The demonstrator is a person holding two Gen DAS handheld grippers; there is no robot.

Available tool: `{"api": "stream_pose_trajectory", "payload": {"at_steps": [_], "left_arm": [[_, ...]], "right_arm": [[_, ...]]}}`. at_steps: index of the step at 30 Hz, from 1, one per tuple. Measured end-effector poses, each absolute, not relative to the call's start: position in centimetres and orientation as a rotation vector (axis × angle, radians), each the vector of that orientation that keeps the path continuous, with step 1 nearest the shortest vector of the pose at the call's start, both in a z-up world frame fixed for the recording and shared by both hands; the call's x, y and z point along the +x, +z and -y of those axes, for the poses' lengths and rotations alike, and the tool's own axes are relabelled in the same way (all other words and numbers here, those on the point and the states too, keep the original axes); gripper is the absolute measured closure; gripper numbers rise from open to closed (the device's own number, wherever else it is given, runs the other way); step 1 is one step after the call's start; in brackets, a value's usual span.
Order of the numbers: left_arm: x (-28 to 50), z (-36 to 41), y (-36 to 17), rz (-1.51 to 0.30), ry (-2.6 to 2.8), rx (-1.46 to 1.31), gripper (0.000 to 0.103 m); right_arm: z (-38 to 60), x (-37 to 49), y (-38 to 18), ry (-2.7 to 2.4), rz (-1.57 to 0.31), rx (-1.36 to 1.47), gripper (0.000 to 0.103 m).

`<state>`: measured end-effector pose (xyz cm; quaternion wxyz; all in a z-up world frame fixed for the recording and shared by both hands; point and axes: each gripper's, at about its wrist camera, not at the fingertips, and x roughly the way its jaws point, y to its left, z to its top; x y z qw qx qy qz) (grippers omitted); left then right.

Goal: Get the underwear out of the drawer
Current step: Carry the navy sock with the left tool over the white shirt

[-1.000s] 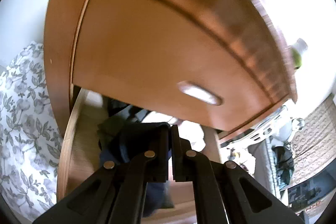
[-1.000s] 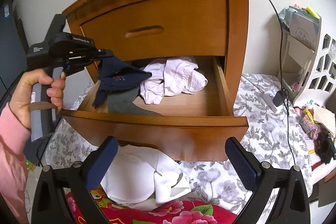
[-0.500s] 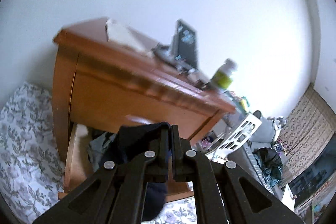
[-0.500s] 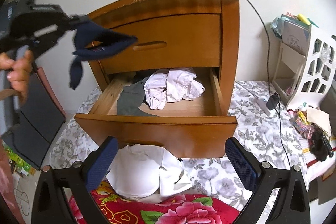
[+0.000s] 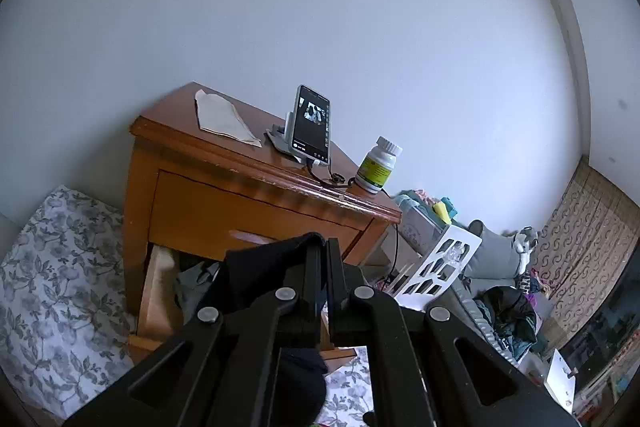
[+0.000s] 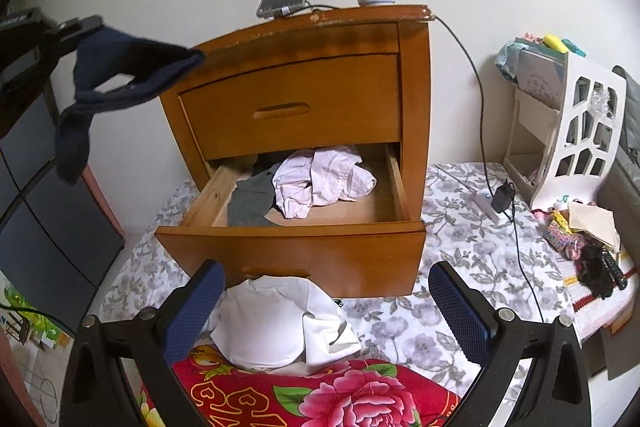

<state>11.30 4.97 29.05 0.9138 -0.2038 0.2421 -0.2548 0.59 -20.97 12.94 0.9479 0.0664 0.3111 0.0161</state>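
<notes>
Holding the navy underwear [image 6: 120,67] pinched tight in my left hand-held gripper [image 5: 324,267], I have it up in the air, above and to the left of the nightstand [image 6: 304,107] as the right wrist view shows it, fully clear of the open lower drawer [image 6: 296,251]. One leg of the garment hangs loose below the pinch, so the grip is on a corner only; I judge that a smooth carry with no jerks is what keeps the cloth from slipping out. My right hand-held gripper [image 6: 324,307] stands wide and empty, low in front of the drawer face.

The step in hand, as I read it, is carrying the piece away to wherever it gets laid down. A white garment [image 6: 280,327] already lies on the red floral blanket [image 6: 320,395] just below the drawer front, so that looks like the likely spot. I would bring the dangling end down first and only then let go.

For room: the drawer front juts out over the grey floral bed sheet [image 6: 460,247], and its top edge is the one thing to keep the hanging cloth off. A pink garment [image 6: 320,179] and a grey garment [image 6: 252,203] remain inside. On the nightstand top a phone [image 5: 312,125] and a pill bottle [image 5: 378,165] stand near the front edge, with a cable [image 6: 476,87] trailing down the right side. Open air lies to the left.
</notes>
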Motion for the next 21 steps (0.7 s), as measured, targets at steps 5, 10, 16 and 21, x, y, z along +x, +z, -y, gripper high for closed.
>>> {"api": "stream_pose_trajectory", "payload": {"at_steps": [5,10,16,21], "left_arm": [[9.1,-5.5,27.6,-0.487,-0.522,-0.43,0.102],[8.1,-5.8,25.1,-0.512,-0.54,-0.477,0.102],[7.7,-4.9,22.2,-0.554,-0.543,-0.484,0.102],[8.0,-3.3,20.1,-0.609,-0.549,-0.451,0.102]], "right_arm": [[20.8,-0.2,13.1,0.027,-0.633,0.13,0.0],[20.9,-0.7,13.1,0.02,-0.634,0.128,0.0],[21.0,-0.5,12.7,0.019,-0.646,0.129,0.0],[20.9,-0.3,12.2,0.019,-0.658,0.128,0.0]]}}
